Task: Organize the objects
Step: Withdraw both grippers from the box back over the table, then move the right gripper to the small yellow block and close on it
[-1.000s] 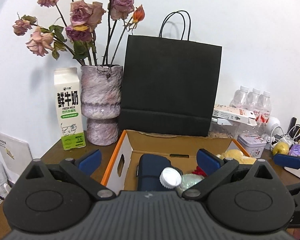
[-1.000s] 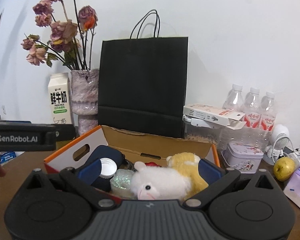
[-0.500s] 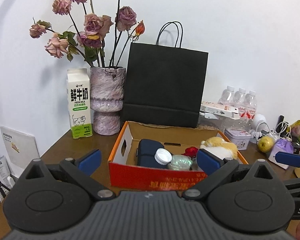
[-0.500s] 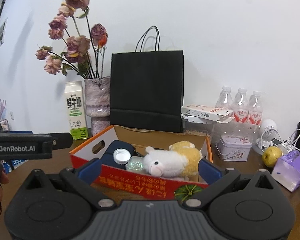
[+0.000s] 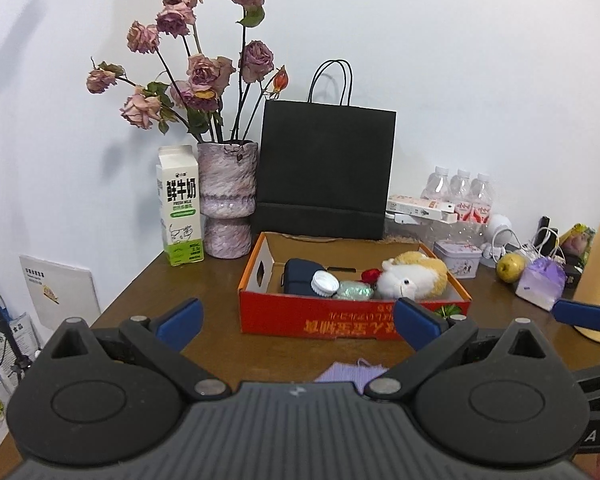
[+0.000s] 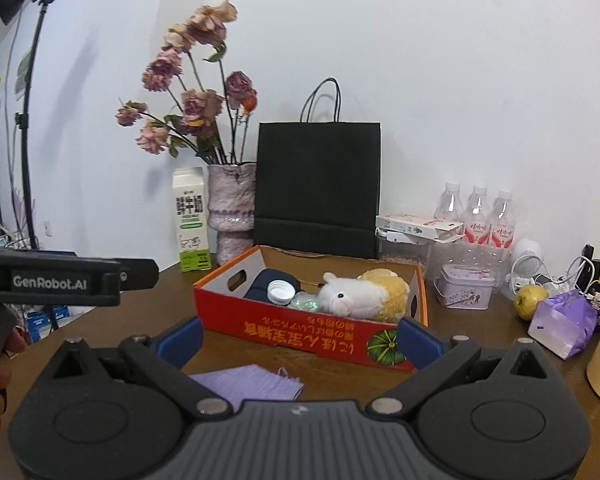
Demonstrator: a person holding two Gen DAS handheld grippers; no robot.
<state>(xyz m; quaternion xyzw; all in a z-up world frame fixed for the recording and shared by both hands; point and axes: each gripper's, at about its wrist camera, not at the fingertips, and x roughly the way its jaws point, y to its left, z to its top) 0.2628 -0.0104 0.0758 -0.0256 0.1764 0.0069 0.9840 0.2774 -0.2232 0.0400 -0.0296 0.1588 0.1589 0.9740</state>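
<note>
On the table [image 6: 240, 344], at 6 o'clock from the box [image 6: 312, 332], we see the soft purple cloth [image 6: 252, 380]; we would pinch its edge, both grippers' fingers [image 6: 180, 338] wide open, empty.

We list, from the right wrist view: our right gripper [image 6: 299, 330], jaws wide apart and empty, above a brown table [image 6: 480, 344]. Before it, a red cardboard box [image 6: 312, 330] holding a white plush toy [image 6: 352, 300], a white-capped bottle [image 6: 282, 292] and a dark blue pouch [image 6: 262, 282]. A purple cloth [image 6: 252, 384] lies flat just in front of the box. Behind: black paper bag [image 6: 318, 184], vase of dried roses [image 6: 232, 208], milk carton [image 6: 192, 220]. Our left gripper's body [image 6: 60, 282] enters at left.
</note>
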